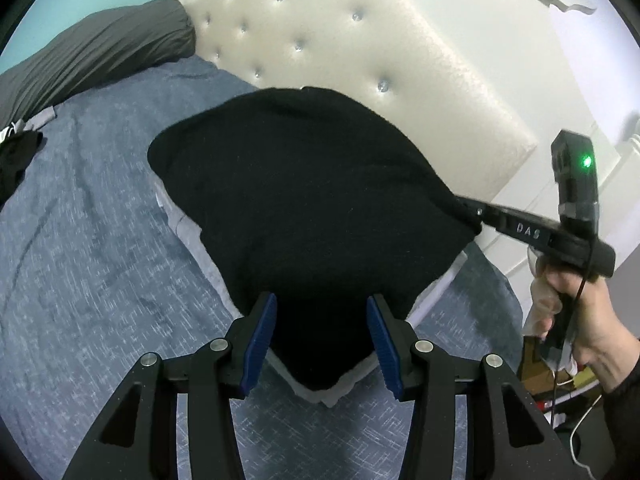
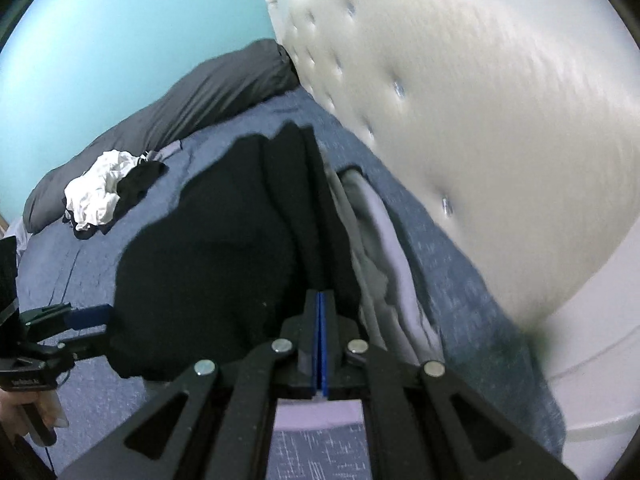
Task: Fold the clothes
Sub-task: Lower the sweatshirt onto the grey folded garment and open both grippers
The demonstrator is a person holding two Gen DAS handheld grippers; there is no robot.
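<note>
Black sweater (image 1: 304,208) lies on a grey garment (image 2: 384,240) on the blue bedspread (image 1: 88,240), close to the tufted headboard (image 1: 340,52) | left gripper (image 1: 322,344) spread wide above its near corner | right gripper (image 2: 321,312) pinching the sweater's right edge | open bedspread to the left, up to the clothes pile (image 2: 104,192) and grey pillow (image 1: 92,52)
</note>
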